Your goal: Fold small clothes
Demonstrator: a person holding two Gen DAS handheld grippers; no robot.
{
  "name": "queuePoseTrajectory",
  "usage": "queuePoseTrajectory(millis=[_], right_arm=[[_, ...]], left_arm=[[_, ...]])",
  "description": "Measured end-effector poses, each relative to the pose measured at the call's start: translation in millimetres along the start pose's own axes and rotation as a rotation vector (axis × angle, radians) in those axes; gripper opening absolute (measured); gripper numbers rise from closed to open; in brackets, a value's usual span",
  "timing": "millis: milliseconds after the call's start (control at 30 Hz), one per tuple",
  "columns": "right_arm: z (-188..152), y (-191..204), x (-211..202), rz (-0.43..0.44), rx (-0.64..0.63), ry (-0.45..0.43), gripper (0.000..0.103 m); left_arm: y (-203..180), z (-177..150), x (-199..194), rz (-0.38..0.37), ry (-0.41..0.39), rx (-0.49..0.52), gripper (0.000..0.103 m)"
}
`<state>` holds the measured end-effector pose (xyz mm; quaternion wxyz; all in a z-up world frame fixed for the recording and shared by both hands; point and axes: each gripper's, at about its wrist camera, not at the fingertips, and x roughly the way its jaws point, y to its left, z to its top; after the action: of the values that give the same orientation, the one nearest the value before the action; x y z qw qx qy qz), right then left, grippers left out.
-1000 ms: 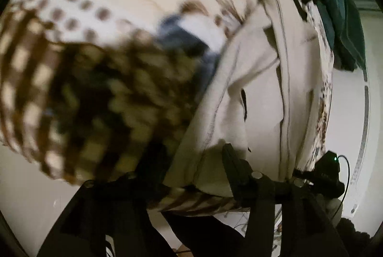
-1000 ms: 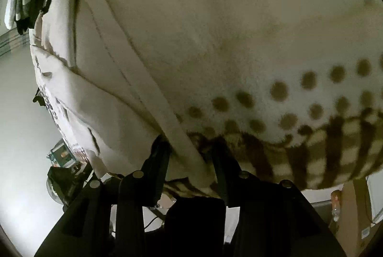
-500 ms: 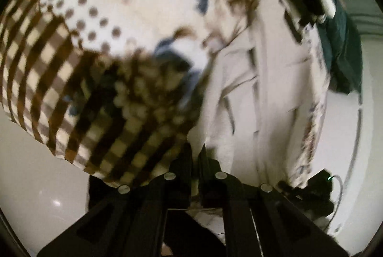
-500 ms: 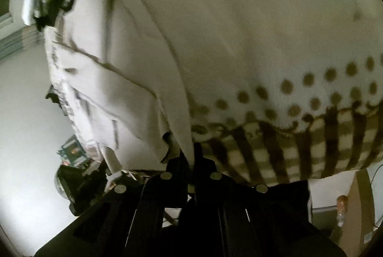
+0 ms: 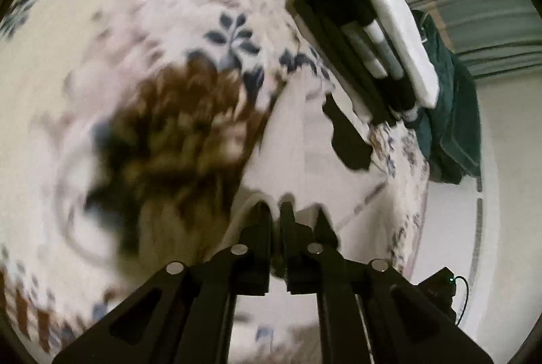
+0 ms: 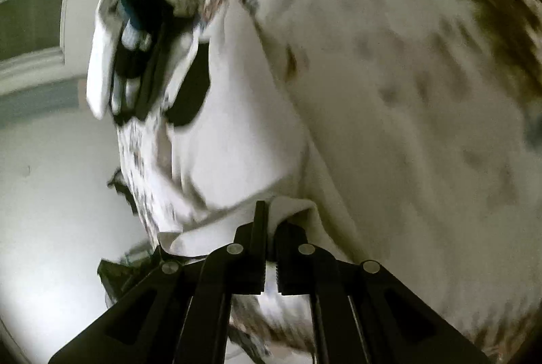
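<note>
A pale beige garment (image 5: 305,157) lies on a patterned bedspread (image 5: 135,8). My left gripper (image 5: 275,211) is shut on the garment's near edge, with cloth pinched between its black fingers. The same garment (image 6: 237,127) fills the left middle of the right wrist view. My right gripper (image 6: 271,211) is shut on another part of that edge, and a fold of cloth bulges over its right finger. A dark patch (image 5: 349,140) shows on the garment's far part. Both views are blurred.
A stack of folded clothes (image 5: 372,35), black, white and teal, sits at the far edge of the bed; it also shows in the right wrist view (image 6: 132,45). A dark green cloth (image 5: 447,113) hangs beyond it. A black device (image 5: 437,289) with a green light lies on the pale floor.
Both grippers closed on the beige garment's edge, then lifted and swung forward over the bed. The checked border left view and the folded stack came closer.
</note>
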<state>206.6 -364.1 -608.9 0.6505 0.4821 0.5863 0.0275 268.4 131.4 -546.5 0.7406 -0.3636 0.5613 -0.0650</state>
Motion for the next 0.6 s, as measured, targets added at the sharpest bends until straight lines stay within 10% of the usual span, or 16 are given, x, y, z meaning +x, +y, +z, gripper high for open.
queuePoseTrajectory(millis=[133,200,500,600], right_arm=[[14,6,-13,-0.062,-0.041,-0.057,0.053],[14,8,-15,-0.107,-0.089,-0.048,0.055],[15,8,20,-0.226,-0.174,0.022,0.056],[17,16,30,-0.255,-0.195,-0.003,0.039]], left_arm=[[7,12,-11,0.013,-0.04,0.025,0.043],[15,9,-18,0.036,-0.053,0.035,0.059],[15,6,23,0.119,0.059,0.153,0.06],[4,11,33,0.12,0.027,0.202,0.034]])
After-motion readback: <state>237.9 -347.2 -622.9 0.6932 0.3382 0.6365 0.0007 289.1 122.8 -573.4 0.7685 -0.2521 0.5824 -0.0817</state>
